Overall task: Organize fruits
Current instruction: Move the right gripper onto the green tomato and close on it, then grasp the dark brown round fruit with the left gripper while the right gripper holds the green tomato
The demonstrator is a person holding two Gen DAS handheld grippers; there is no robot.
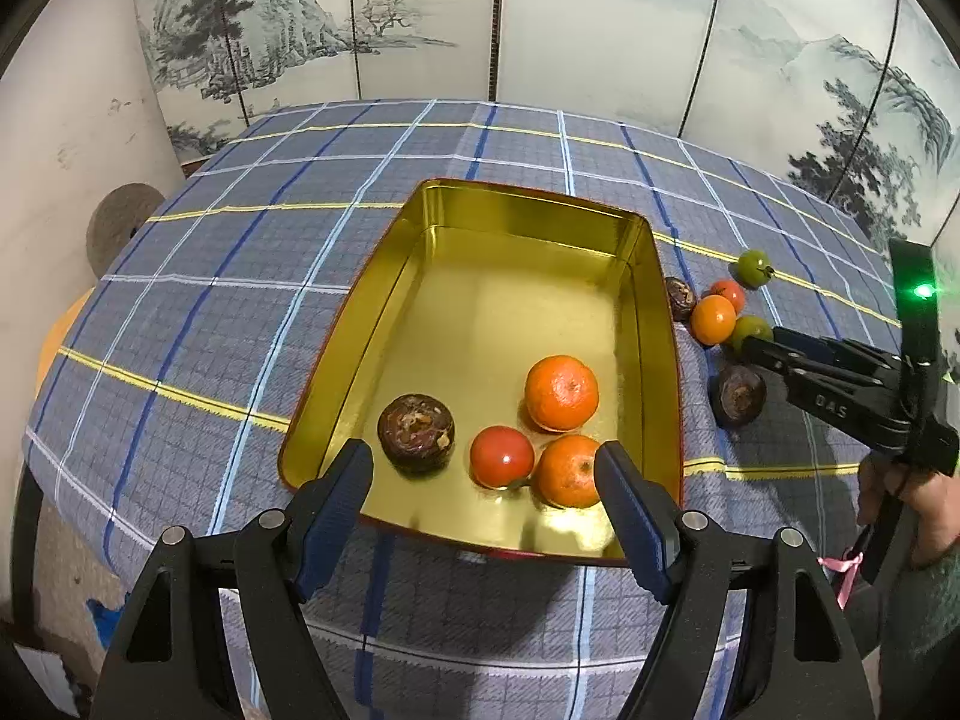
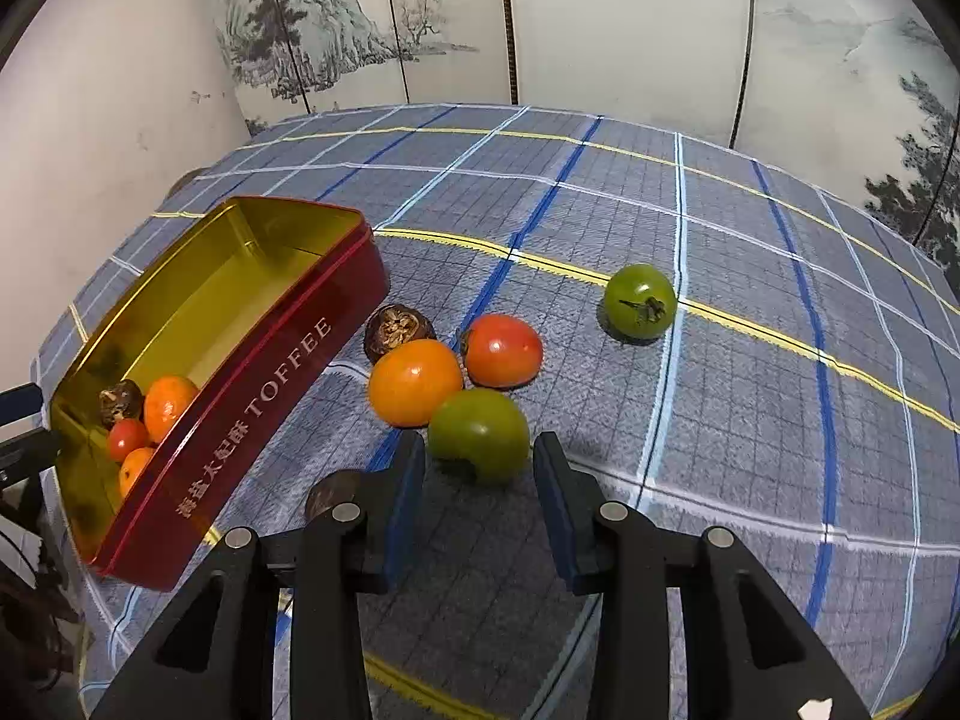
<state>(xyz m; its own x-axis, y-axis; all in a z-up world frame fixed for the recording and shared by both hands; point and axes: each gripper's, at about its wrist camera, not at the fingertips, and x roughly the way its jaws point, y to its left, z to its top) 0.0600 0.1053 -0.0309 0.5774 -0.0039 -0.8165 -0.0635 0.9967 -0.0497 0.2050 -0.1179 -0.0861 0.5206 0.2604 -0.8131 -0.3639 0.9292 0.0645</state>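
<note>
A gold-lined red toffee tin (image 1: pixel 528 204) (image 2: pixel 288 372) lies on the checked cloth. In it are two oranges (image 1: pixel 561 393) (image 1: pixel 567 471), a red tomato (image 1: pixel 501 456) and a dark brown fruit (image 1: pixel 416 432). My left gripper (image 1: pixel 483 471) is open and empty at the tin's near end. Right of the tin lie an orange tomato (image 2: pixel 415 382), a red tomato (image 2: pixel 503 350), two green tomatoes (image 2: pixel 479 433) (image 2: pixel 639 301) and two dark brown fruits (image 2: pixel 398 329) (image 2: pixel 330 495). My right gripper (image 2: pixel 478 471) (image 1: pixel 750 348) is open, its fingers just short of the nearer green tomato.
The checked cloth (image 2: pixel 720 420) covers a round table. A painted folding screen (image 1: pixel 540 18) stands behind it. A white wall (image 1: pixel 66 138) is at the left. A hand (image 1: pixel 900 498) holds the right gripper at the table's right side.
</note>
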